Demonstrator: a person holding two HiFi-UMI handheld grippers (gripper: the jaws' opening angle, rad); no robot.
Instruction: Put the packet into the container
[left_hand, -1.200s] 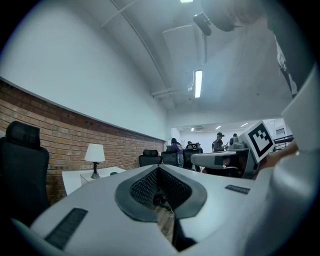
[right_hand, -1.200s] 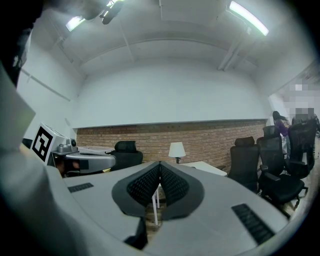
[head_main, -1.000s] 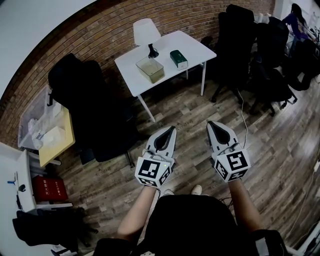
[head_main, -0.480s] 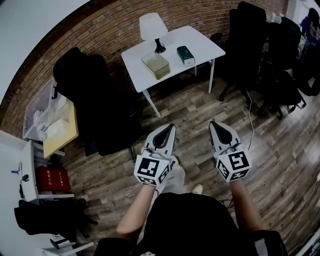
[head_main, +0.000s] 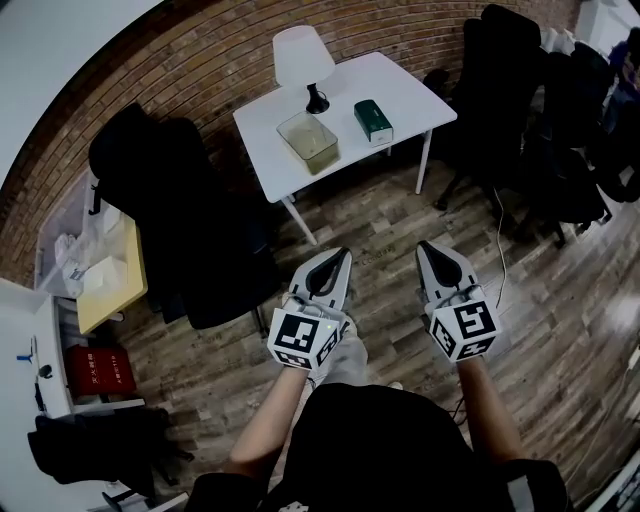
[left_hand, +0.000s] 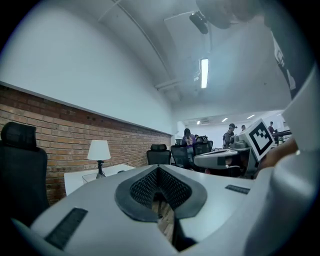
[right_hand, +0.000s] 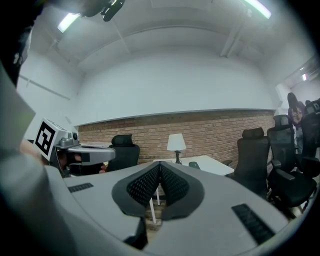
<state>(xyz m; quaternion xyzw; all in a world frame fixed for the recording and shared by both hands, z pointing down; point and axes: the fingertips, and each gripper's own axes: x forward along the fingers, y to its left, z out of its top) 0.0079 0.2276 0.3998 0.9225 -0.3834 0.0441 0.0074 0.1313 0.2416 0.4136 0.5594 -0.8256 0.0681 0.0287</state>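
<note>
A green packet (head_main: 373, 120) lies on the white table (head_main: 400, 85) near its right half. A clear, empty container (head_main: 308, 141) stands to the packet's left, in front of the lamp. Both grippers hover over the wooden floor, well short of the table. My left gripper (head_main: 338, 258) is shut with nothing in it, its pads meeting at the tips (left_hand: 158, 170). My right gripper (head_main: 429, 249) is shut and empty too, its pads pressed together (right_hand: 160, 167). In the right gripper view the table (right_hand: 215, 165) shows ahead, with a sliver of the packet (right_hand: 194, 165).
A white lamp (head_main: 301, 58) stands at the table's back. Black office chairs crowd the left (head_main: 190, 230) and right (head_main: 530, 110). A yellow side table (head_main: 105, 285) with clutter sits at far left. People stand far off in the left gripper view.
The view has shifted slightly; the table sits a little closer and more to the left than half a second ago. Both grippers stay shut and side by side.
</note>
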